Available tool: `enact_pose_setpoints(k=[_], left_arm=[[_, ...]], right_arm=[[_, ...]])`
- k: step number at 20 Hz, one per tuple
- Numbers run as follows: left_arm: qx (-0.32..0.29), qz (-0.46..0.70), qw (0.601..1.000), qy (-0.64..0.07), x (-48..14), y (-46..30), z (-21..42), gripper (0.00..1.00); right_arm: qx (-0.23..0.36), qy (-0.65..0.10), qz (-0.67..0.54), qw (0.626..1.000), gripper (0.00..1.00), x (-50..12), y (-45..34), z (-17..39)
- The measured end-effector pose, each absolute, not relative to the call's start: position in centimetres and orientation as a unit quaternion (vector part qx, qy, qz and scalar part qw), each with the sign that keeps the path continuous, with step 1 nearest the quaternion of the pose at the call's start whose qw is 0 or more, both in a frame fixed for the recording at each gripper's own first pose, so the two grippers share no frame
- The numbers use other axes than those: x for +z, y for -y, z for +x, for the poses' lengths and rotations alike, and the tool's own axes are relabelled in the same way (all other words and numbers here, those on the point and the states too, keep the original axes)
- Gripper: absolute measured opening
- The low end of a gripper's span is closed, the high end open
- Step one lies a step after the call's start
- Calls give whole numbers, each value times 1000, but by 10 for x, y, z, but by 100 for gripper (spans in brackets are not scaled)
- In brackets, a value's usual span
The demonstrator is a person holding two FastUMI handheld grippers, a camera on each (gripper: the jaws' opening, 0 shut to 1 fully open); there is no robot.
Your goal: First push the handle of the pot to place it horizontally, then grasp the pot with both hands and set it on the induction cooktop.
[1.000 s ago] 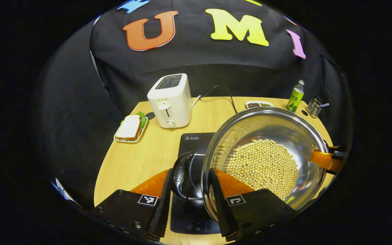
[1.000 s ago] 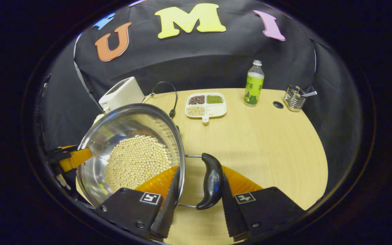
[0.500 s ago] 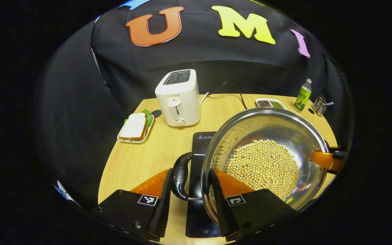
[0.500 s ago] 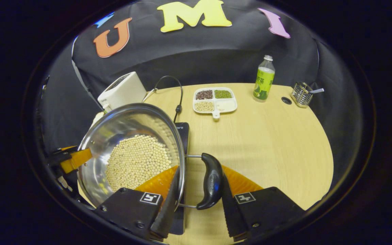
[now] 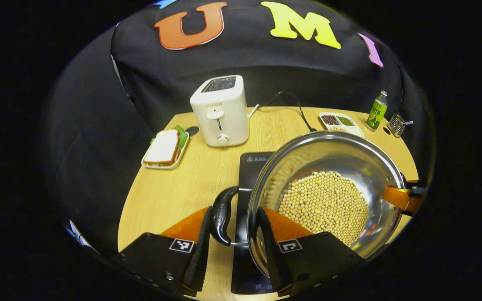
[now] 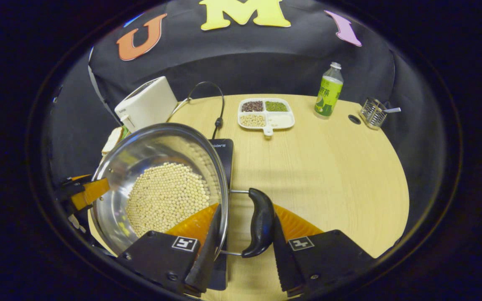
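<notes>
The pot (image 5: pixel 329 196), full of pale beans, hangs between the two tongs. The left tongs (image 5: pixel 232 238) are clamped on its left handle (image 5: pixel 221 215) and rim, the right tongs (image 6: pixel 243 238) on the right handle (image 6: pixel 260 221). The induction cooktop (image 5: pixel 251 167) lies on the desk (image 6: pixel 329 167) directly beneath and slightly ahead, so the pot needs lowering level.

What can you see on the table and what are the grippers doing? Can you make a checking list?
Surface: wooden table, round-edged.
Job's things: steel pot of pale beans, over the black induction cooktop.
Clutter: toaster, sandwich plate, divided bean tray, green bottle, wire holder.
Grippers: left gripper shut on the left pot handle and rim; right gripper likewise on the right pot handle.
Cables: black cord by the toaster.
Surroundings: black cloth wall.
</notes>
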State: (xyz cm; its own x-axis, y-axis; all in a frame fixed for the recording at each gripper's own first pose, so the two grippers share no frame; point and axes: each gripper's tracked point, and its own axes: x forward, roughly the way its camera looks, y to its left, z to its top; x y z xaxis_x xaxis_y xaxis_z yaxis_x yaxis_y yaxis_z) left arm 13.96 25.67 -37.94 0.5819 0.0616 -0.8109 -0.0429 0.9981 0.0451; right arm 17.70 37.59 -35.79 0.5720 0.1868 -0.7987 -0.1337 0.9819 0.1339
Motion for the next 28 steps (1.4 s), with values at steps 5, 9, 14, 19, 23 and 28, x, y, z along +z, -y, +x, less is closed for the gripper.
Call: enact_pose_setpoints(k=[5, 9, 14, 19, 23, 28], left_arm=[[36, 8, 893, -449, -379, -262, 138, 58], [42, 18, 905, -424, -380, -262, 139, 59], [46, 14, 906, -420, -380, -261, 137, 59], [46, 18, 906, -421, -380, -260, 137, 61], [43, 19, 906, -421, -379, -261, 136, 61], [30, 20, 916, -400, -375, -258, 135, 68]], right_arm=[[101, -447, 29, 888, 63, -361, -380, 182], [108, -428, 6, 898, 64, -362, -380, 183], [105, -426, 9, 899, 64, -363, -380, 183], [102, -421, 14, 901, 64, -363, -379, 185], [108, -415, 21, 903, 66, -362, -380, 185], [116, -381, 12, 917, 83, -355, -374, 190]])
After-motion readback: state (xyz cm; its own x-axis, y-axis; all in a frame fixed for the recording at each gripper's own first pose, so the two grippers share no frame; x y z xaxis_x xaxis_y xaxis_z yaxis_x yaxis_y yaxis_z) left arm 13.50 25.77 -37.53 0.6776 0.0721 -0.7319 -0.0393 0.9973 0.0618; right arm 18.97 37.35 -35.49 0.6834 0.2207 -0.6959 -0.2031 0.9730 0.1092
